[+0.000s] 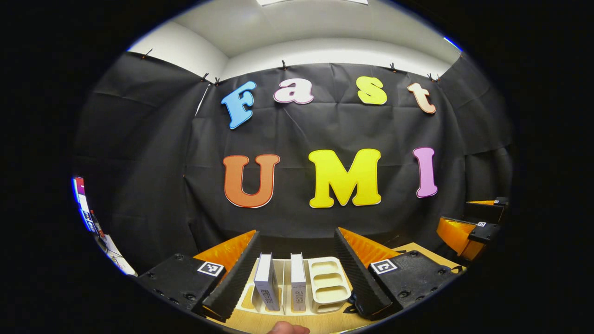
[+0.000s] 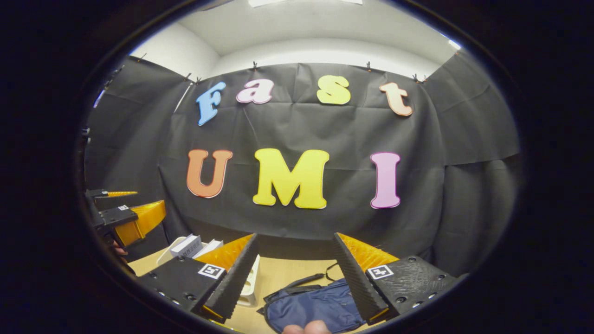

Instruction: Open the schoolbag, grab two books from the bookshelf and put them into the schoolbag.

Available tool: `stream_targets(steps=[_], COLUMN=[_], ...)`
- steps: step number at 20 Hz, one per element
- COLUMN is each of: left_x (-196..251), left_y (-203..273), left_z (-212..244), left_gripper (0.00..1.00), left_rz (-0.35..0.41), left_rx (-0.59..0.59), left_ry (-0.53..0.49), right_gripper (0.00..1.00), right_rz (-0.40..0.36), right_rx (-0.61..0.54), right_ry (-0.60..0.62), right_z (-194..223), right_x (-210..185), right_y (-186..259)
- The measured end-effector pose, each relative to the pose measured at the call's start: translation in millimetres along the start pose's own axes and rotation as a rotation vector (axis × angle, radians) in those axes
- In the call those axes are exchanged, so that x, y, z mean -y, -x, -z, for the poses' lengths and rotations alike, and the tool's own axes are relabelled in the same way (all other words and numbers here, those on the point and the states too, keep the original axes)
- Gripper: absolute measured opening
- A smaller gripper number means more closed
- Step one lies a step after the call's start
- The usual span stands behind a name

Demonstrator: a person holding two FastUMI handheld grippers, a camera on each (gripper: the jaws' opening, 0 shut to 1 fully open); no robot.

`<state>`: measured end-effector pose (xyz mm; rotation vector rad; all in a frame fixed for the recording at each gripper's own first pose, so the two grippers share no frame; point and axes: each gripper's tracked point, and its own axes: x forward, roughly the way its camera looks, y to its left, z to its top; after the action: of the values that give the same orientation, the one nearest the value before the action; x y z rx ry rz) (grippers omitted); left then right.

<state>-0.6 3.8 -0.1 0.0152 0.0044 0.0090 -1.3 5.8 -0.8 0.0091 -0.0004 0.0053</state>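
The left claw hangs with its two fingers wide apart and nothing between them, looking down on the bookshelf, a pale rack that stands on the wooden surface. Two books stand upright in the rack, side by side with a small gap, their spines up. To the right of the books the rack has free slots.

The right claw is also spread open and holds nothing. Below it, on the same surface, lies the schoolbag, dark blue, flat and slack, with a dark strap curling away from it. The bag lies just to the right of the bookshelf, as the right gripper view shows it. It seems closed, but the zipper is too low in that view to be sure.

The bag is soft cloth and will fold and slide if it is pulled. A good way would probably be to pinch the zipper tab with one claw while the other pins the fabric near it. The books look thin, stiff and light, with smooth covers that may slip. Each is best taken across its thickness near the top edge, where the gap leaves room for a finger.
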Motion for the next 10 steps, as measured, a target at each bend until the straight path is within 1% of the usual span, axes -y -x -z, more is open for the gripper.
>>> stream_targets(steps=[1,2,3,9,10], left_x=[0,-1,0,-11,-14], left_y=[-1,0,-1,1,1], left_z=[0,-1,-1,-6,-5], left_gripper=[0.99,0.98,0.98,0.98,0.98], left_rz=[0.001,0.001,0.001,-0.028,-0.035], left_rx=[0.001,0.002,0.002,0.022,0.024], left_ry=[-0.003,-0.003,-0.003,-0.012,-0.012], right_gripper=[0.97,0.95,0.98,0.98,0.95], right_rz=[0.001,0.003,0.002,-0.029,-0.031], right_rx=[-0.003,-0.006,-0.009,-0.011,-0.016], right_ry=[-0.003,-0.006,-0.008,0.002,0.004], right_z=[2,2,3,3,4], right_x=[0,1,0,-13,-14], right_y=[-1,-2,-3,-7,-8])
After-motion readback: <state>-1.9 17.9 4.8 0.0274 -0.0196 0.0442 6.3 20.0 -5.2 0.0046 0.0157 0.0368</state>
